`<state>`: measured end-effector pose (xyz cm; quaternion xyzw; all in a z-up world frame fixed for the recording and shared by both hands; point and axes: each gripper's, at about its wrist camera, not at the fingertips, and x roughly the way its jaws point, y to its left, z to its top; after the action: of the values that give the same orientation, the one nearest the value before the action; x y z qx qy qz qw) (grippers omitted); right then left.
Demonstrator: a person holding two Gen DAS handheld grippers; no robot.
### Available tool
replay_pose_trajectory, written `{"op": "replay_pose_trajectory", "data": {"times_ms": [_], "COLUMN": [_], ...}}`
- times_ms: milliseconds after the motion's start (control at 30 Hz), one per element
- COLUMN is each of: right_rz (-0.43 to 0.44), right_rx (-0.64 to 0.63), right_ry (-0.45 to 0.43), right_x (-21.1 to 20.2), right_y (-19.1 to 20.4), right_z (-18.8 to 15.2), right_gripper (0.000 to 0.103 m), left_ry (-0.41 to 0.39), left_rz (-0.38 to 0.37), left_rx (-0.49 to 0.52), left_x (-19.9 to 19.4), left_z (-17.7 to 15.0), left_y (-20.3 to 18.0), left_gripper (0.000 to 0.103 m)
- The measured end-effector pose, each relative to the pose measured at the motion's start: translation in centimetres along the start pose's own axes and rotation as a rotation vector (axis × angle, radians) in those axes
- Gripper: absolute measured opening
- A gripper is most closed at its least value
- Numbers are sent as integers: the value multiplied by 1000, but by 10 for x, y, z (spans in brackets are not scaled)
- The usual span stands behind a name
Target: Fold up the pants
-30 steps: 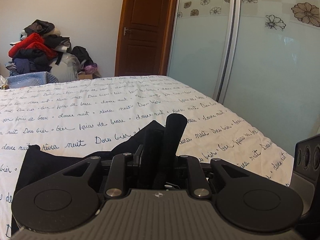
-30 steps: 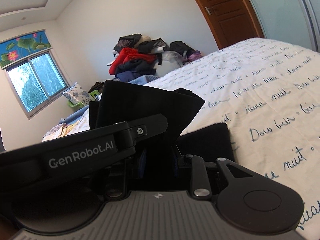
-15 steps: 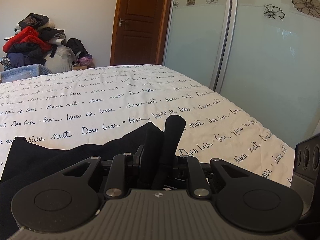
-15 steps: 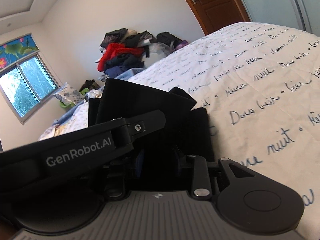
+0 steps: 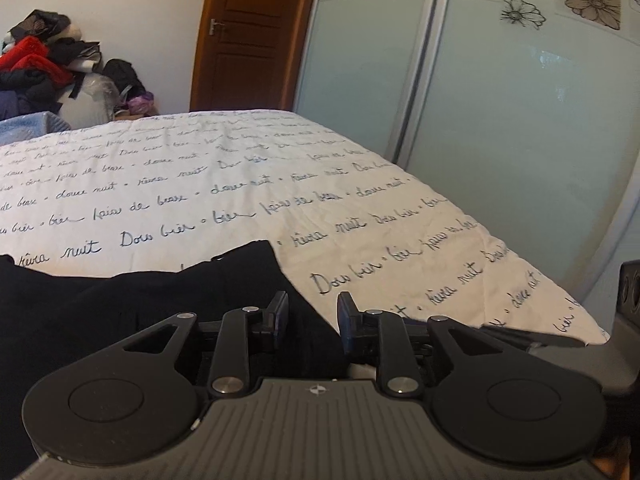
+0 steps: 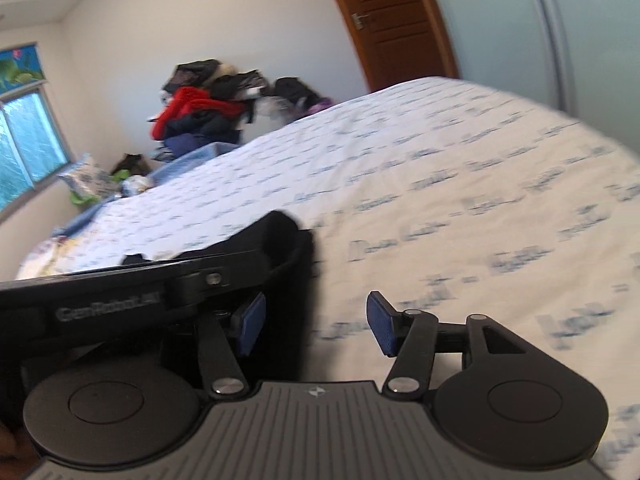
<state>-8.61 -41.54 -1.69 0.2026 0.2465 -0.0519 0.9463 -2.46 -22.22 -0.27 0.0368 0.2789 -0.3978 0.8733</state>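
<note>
A: Left gripper (image 5: 313,314)?
B: Jaws apart, nothing pinched. Black pants (image 5: 132,312) lie on the bed (image 5: 360,200), right under and between its fingers, spreading left.
A: Right gripper (image 6: 316,322)?
B: Spread wide too, released. Pants (image 6: 276,240) sit by its left finger, bedsheet under the right one. View's blurry.

both wrist views sit low over the bed (image 5: 248,184), facing the door (image 5: 244,36); they share the clothes pile (image 6: 200,108).
</note>
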Motion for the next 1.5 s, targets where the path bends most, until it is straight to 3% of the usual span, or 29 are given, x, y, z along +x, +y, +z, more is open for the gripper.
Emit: {"op": "replay_pose_trajectory", "data": {"times_ms": [133,200,300,333,400,500,567,633,733,933,1300,1367,1400,1433,1500], "right_rz": [-149,-225,-272,-230,-55,225,335,333,303,267,424,432,427,405,376], "right_rx": [-38,-47,-43,-26,25,116,144,133,117,108,338,393,393,374,348], "right_ry": [-64,-112,-198,-209,-185,-97,-30,19,72,131,141,141,141,144,138], "right_x": [-25,-38,-58,-62,-63,-49,-35,-23,-10,-1,20,31,34,37,34], "right_y": [-18,-25,-28,-27,-25,-17,-8,0,4,2,-12,-16,-16,-14,-13], "right_z": [7,14,24,26,27,23,17,10,1,-7,-13,-12,-11,-11,-12], "right_gripper": [55,55,57,57,57,57,57,57,57,55,57,47,26,12,10], "left_ry": [-20,-38,-73,-82,-75,-43,-9,25,60,56,59,55,55,58,70], "left_rz": [-25,-16,82,126,212,352,423,455,442,442,428,426,430,438,457], "left_rx": [0,-3,-12,-21,-41,-73,-76,-93,-119,-90,-108,-101,-96,-90,-94], "left_x": [-13,-22,-35,-38,-40,-40,-38,-34,-33,-28,-23,-22,-21,-20,-17], "left_z": [7,13,24,27,32,33,29,22,12,8,9,12,13,15,17], "left_y": [2,11,39,51,76,112,130,142,148,139,134,132,132,131,133], "left_gripper": [36,43,52,52,53,52,52,52,52,53,54,55,58,58,59]}}
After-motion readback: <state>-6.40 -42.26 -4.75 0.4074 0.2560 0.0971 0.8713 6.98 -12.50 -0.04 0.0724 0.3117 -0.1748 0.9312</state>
